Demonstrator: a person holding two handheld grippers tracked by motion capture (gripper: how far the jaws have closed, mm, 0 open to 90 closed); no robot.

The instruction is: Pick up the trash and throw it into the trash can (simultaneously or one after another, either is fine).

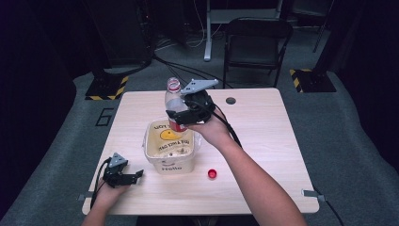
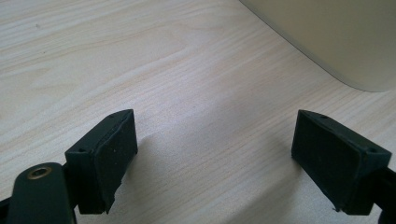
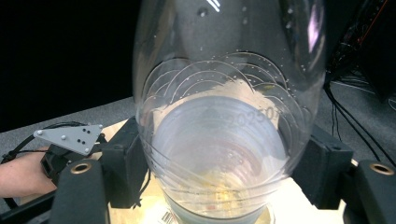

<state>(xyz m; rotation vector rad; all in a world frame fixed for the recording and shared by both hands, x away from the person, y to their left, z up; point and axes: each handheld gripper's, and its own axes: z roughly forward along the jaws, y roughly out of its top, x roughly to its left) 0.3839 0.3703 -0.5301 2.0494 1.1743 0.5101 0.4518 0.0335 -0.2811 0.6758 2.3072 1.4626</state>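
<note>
A clear plastic bottle point(image 1: 173, 101) with a red label and no cap stands upright in the air above a cream tub point(image 1: 168, 163). My right gripper point(image 1: 181, 115) is shut on the bottle's body. In the right gripper view the bottle point(image 3: 224, 116) sits between the two black pads point(image 3: 123, 163), with the tub's pale inside below it. A red cap point(image 1: 212, 173) lies on the table right of the tub. My left gripper point(image 1: 136, 176) rests on the table at the front left, jaws wide apart and empty. In the left gripper view the left gripper point(image 2: 215, 163) faces bare wood, the tub's wall point(image 2: 336, 42) ahead.
The wooden table point(image 1: 263, 136) has a round cable hole point(image 1: 230, 100) near its far edge. A black folding chair point(image 1: 254, 44) stands behind the table. The other hand and its gripper point(image 3: 70, 140) appear at the left of the right gripper view.
</note>
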